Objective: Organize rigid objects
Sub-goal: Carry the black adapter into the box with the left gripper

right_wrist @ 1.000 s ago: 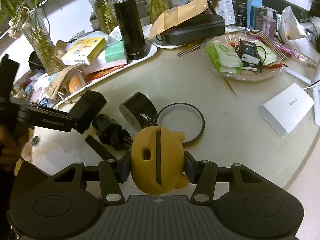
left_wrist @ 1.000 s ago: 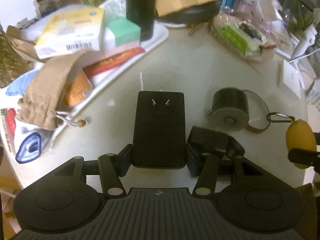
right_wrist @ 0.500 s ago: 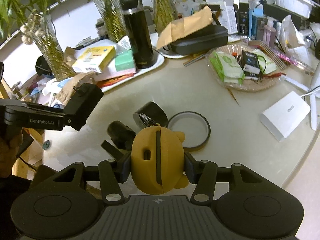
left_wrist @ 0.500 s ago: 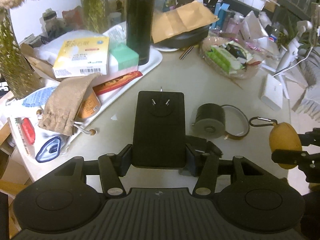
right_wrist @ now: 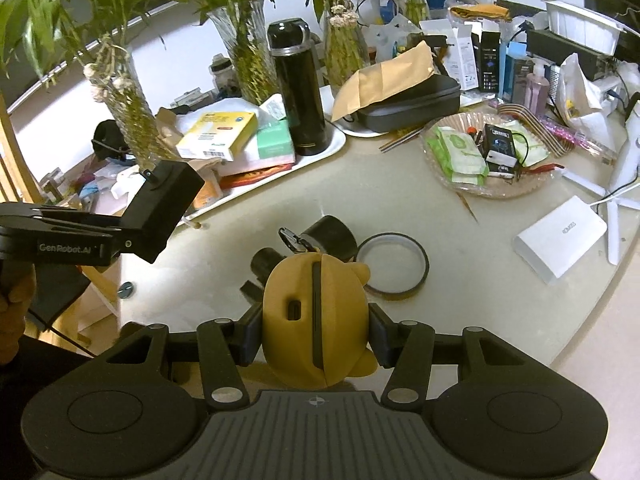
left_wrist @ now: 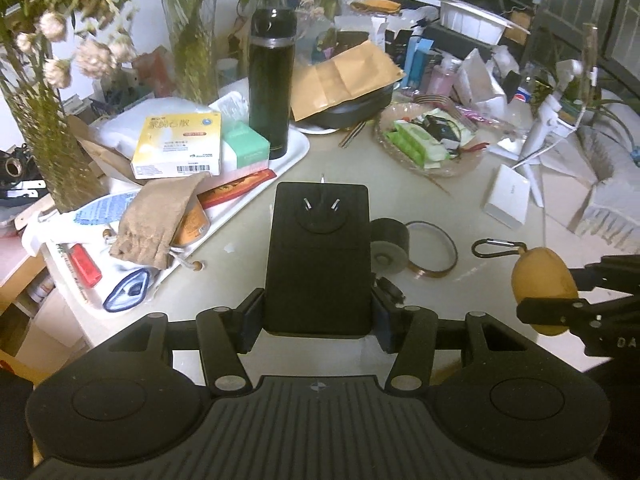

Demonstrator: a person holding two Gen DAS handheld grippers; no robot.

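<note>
left gripper (left_wrist: pixel 318 316) is clamping the flat black plastic plug adapter (left_wrist: pixel 318 256) mid-frame, prongs facing up; right gripper (right_wrist: pixel 316 340) is squeezing the rounded mustard-yellow case (right_wrist: pixel 316 316) at centre. both are hanging over the cluttered beige table (right_wrist: pixel 248 200). slick sides could be slipping, and the dangling carabiner (right_wrist: pixel 291 238) could be snagging the tape ring (right_wrist: pixel 394 266).

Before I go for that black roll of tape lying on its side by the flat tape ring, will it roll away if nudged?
Probably yes: the black roll of tape rests on its curved side, so a push across it should send it rolling over the smooth table. It looks thick and solid, so likely stiff. The flat tape ring beside it may stop it.
</note>
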